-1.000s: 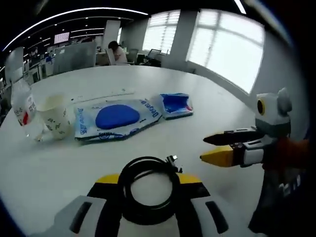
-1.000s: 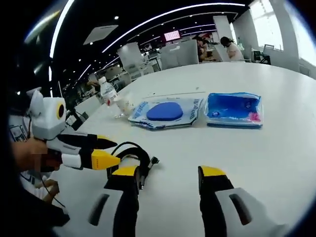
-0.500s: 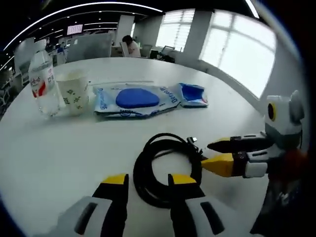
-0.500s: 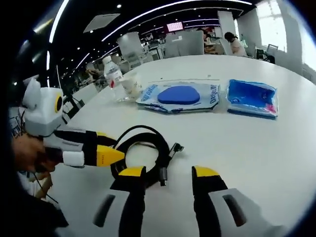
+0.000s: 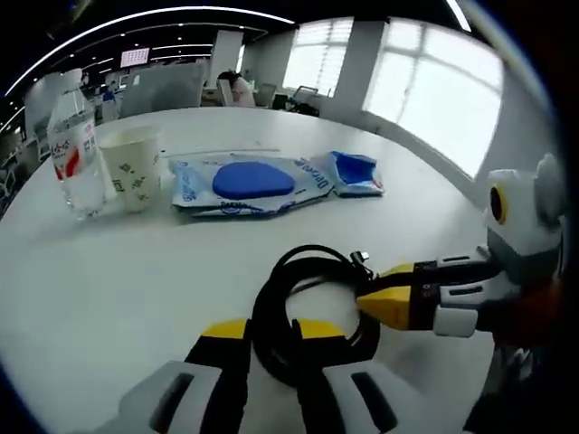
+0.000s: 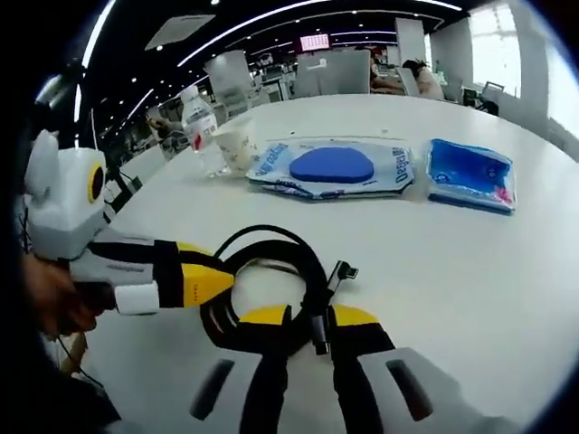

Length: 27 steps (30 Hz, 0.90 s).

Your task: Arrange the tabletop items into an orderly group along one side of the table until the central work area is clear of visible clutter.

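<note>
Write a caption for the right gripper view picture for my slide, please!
Two yellow-tipped grippers close around a coiled black cable on a white table.

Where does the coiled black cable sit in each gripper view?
Left gripper view: the black cable lies low and centre, with this view's jaws closed on its near side.
Right gripper view: the cable lies low, left of centre, gripped by this view's jaws.
Shared landmark: the blue wipes pack lying beyond the coil.

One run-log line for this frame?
left gripper: shut on black cable coil | right gripper: shut on coil | wipes pack, cup, bottle: untouched
</note>
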Tool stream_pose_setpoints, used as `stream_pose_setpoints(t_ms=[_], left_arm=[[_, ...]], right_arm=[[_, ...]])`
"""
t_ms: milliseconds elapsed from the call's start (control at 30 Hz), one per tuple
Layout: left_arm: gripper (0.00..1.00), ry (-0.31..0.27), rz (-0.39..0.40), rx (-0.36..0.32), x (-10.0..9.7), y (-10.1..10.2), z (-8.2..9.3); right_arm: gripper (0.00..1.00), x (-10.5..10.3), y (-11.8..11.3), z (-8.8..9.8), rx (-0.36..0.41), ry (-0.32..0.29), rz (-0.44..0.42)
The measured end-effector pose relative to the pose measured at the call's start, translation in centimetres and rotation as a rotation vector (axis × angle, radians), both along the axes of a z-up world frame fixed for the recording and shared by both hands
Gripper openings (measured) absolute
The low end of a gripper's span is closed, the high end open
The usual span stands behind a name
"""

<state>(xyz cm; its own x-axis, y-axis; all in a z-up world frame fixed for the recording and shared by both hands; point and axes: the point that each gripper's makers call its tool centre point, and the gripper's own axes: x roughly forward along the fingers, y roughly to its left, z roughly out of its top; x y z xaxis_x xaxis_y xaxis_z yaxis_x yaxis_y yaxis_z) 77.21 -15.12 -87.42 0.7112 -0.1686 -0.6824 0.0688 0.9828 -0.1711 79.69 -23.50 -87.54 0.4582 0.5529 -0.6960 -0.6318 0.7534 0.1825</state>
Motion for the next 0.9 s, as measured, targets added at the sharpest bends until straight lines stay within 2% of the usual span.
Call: stream_pose_setpoints(t_ms=[100, 200, 267, 333, 667, 900], left_arm=[[0.13, 0.014, -0.002, -0.016, -0.2, 0.0, 0.1], [0.1, 0.034, -0.036, -0.01, -0.5, -0.3, 0.2], [0.04, 0.022, -0.044, 0.005, -0.6, -0.3, 0.8], [0.03, 0.012, -0.048, 0.009, -0.8, -0.2, 1.3], [0.01, -0.035, -0.059, 0.021, -0.1, 0.0, 2.4], [0.0, -0.084, -0.085, 0.01, 1.8, -1.3, 4.8]], right_arm=[[0.09, 0.0, -0.1, 0.0, 0.004, 0.022, -0.025], [0.08, 0.0, -0.2, 0.0, 0.011, 0.053, -0.053], [0.07, 0.0, -0.4, 0.2, 0.025, 0.063, -0.081], [0.07, 0.0, -0.5, 0.6, 0.046, 0.073, -0.106], [0.07, -0.8, -1.2, 2.7, 0.108, 0.075, -0.168], [0.07, 0.1, -2.8, 3.8, 0.122, 0.066, -0.219]])
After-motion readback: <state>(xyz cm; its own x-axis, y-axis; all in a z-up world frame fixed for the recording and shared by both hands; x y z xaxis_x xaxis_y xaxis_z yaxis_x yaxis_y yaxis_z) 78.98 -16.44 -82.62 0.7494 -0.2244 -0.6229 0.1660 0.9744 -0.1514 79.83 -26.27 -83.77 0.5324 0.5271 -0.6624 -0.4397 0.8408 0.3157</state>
